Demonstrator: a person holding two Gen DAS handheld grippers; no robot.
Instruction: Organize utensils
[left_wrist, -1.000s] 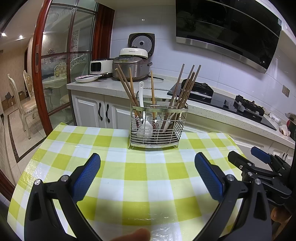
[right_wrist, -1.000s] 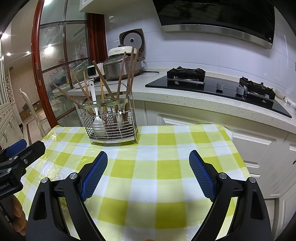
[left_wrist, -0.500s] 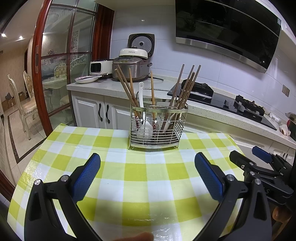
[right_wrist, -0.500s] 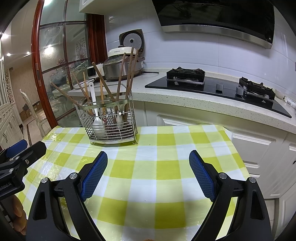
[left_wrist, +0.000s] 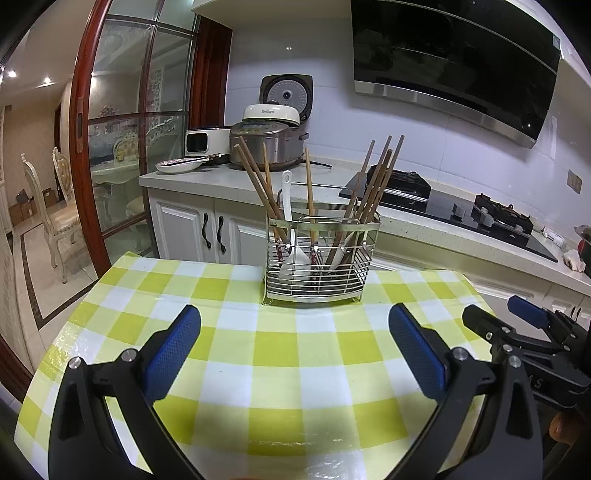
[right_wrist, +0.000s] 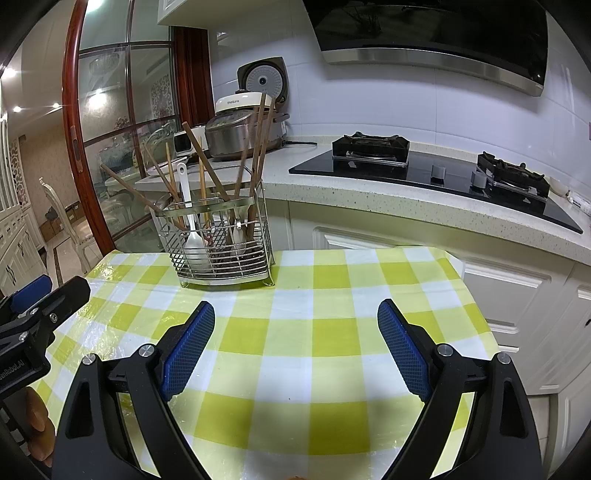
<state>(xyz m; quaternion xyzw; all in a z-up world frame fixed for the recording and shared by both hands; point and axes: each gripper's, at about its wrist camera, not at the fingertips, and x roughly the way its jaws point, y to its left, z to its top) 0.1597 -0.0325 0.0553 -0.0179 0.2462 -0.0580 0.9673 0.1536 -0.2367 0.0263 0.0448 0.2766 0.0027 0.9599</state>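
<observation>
A wire utensil rack (left_wrist: 319, 275) stands at the far side of the table with the green checked cloth (left_wrist: 273, 347). It holds several wooden chopsticks (left_wrist: 376, 181) and a white spoon (left_wrist: 290, 229), all upright or leaning. The rack also shows in the right wrist view (right_wrist: 221, 254), far left. My left gripper (left_wrist: 294, 332) is open and empty, hovering over the cloth in front of the rack. My right gripper (right_wrist: 296, 326) is open and empty, over the cloth to the right of the rack. Each gripper shows at the edge of the other's view.
Behind the table runs a kitchen counter (left_wrist: 229, 181) with a rice cooker (left_wrist: 267, 142), a plate (left_wrist: 177, 166) and a gas hob (right_wrist: 436, 170). White cabinets (right_wrist: 517, 291) stand close to the table's right edge. A glass door (left_wrist: 122, 147) is at the left.
Both grippers stay open and nearly still. The right gripper has drifted slightly lower and farther right in the left wrist view.
</observation>
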